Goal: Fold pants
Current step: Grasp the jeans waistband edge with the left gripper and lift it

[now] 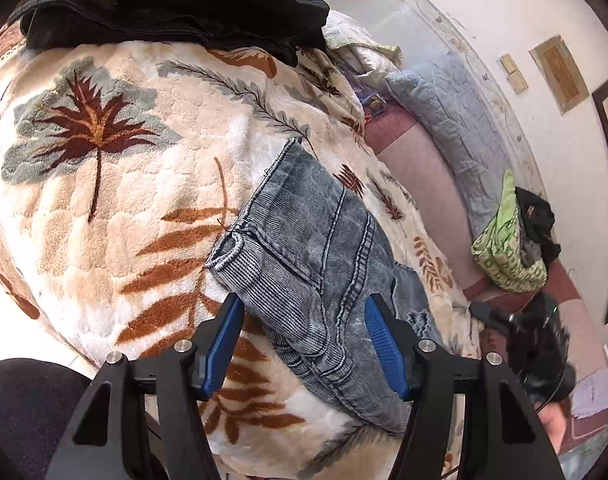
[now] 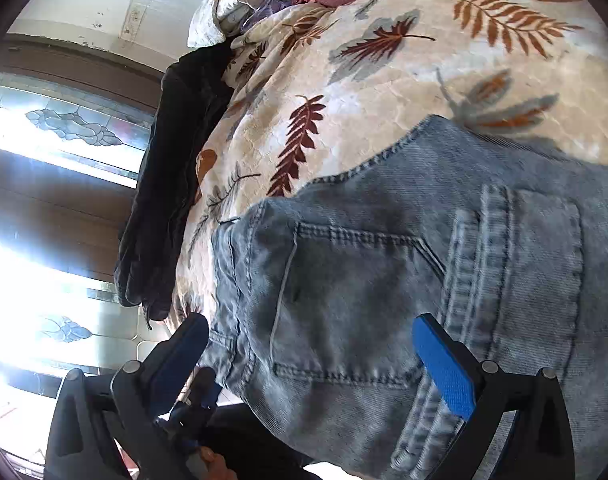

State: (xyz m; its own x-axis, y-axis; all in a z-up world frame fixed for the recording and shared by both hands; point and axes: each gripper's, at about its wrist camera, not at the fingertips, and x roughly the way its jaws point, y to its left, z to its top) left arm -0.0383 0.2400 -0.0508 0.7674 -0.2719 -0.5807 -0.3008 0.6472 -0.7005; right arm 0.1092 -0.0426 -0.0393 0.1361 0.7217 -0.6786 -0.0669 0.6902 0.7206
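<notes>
One pair of acid-washed denim pants (image 1: pixel 315 248) — folded, lying on a leaf-patterned fleece blanket (image 1: pixel 116 160) over a bed. Left tongs (image 1: pixel 300 312) — jaws apart, straddling the denim's near end, pads not pressing it. Right tongs (image 2: pixel 309 336) — spread wide over the back pocket (image 2: pixel 343 300), gripping nothing. Dark garments (image 1: pixel 176 4) piled at the blanket's far edge.

A cream blanket (image 1: pixel 152 184) printed with rust and grey leaves covers the bed. Dark clothes (image 1: pixel 176 4) lie at its far edge. Beyond it are a blue quilt (image 1: pixel 455 108) and a green bag (image 1: pixel 503 248) holding dark cloth.
</notes>
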